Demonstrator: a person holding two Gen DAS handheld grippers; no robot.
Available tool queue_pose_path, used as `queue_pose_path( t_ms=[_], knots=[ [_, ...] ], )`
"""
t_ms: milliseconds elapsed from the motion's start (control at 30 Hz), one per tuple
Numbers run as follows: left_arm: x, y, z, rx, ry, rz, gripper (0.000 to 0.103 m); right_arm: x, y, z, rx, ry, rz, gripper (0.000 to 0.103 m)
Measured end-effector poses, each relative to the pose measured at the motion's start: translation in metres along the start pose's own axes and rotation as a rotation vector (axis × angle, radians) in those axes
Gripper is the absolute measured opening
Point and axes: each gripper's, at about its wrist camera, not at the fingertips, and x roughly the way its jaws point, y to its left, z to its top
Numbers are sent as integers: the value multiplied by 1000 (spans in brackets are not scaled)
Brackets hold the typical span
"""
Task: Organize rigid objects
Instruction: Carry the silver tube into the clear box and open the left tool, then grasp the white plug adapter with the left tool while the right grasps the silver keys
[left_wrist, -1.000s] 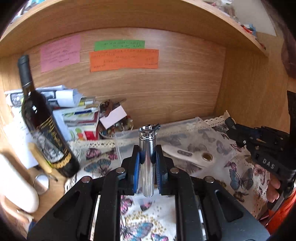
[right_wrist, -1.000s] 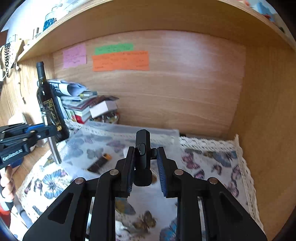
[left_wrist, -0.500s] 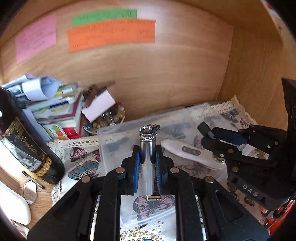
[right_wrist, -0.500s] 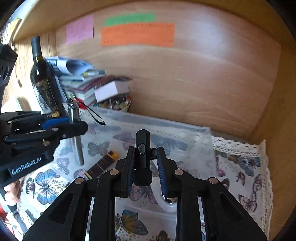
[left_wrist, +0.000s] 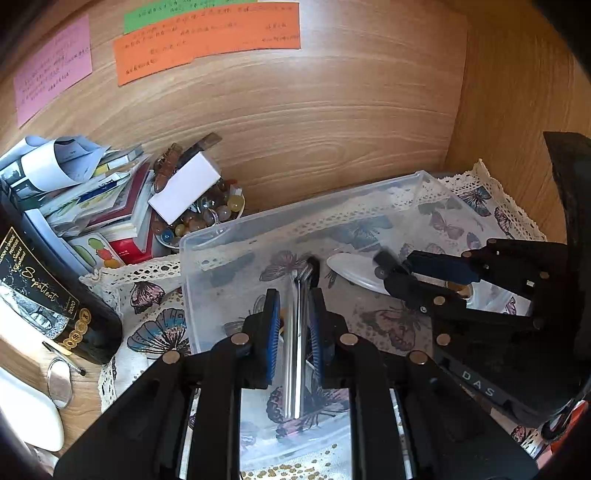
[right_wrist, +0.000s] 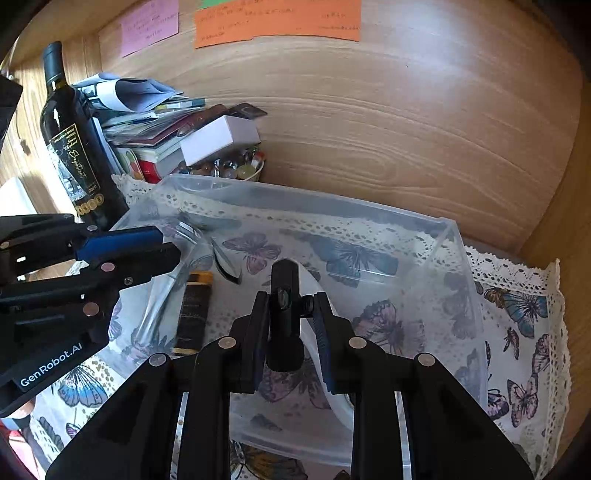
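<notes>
- Wooden shelf (left_wrist: 332, 122), left view: left gripper (left_wrist: 293, 325) jaws clamp steel tube (left_wrist: 295, 350) over clear bin (left_wrist: 207, 266); white piece (left_wrist: 351, 273) already inside.
- Right view: right gripper (right_wrist: 291, 325) jaws narrow, gripping black tool (right_wrist: 284, 317) above bin; both items unreleased.

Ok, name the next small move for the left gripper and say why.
Probably lower a little further, then open. The left gripper is shut on the silver cylinder, which hangs over the clear plastic bin. The bin already holds a dark tube and a white item.
</notes>
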Motion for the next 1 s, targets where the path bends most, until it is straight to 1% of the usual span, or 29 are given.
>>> queue_pose_path(
  t_ms=[67,133,200,267,300,367,400,467,500,533,567,600,667,767,867,1000],
  knots=[
    [-4,0,1,0,-10,1,15,-4,0,1,1,-14,-2,31],
    [-11,0,1,1,-21,-1,15,-13,0,2,0,-38,-11,36],
    [-19,1,1,-2,-34,-4,18,-24,-1,2,-1,-65,-18,37],
    [-28,2,1,-9,-51,-4,26,-36,-1,2,0,-90,-24,42],
    [-34,3,1,-12,-64,-3,28,-44,-1,1,0,-106,-28,44],
    [-44,4,0,-15,-86,2,35,-56,-1,-1,-3,-134,-36,51],
    [-50,4,-1,-15,-98,5,37,-64,0,-3,-4,-148,-43,52],
    [-62,4,-4,-15,-121,11,52,-76,0,-6,-6,-169,-48,57],
    [-68,4,-7,-16,-134,15,57,-82,-1,-9,-5,-180,-48,58],
    [-74,3,-10,-18,-149,19,63,-87,-1,-12,-5,-187,-48,61],
    [-80,3,-13,-19,-160,23,67,-92,-2,-15,-4,-195,-51,63],
    [-85,2,-16,-19,-170,27,69,-97,-2,-18,-4,-202,-56,64],
    [-93,1,-23,-24,-181,28,78,-104,-3,-26,-3,-210,-66,67],
    [-99,-2,-34,-37,-178,14,83,-112,-4,-37,7,-212,-73,70],
    [-99,-8,-47,-37,-158,0,84,-117,-4,-51,23,-198,-63,70],
    [-89,-21,-66,-24,-99,-39,84,-116,-3,-69,35,-168,-70,70]
  ],
)
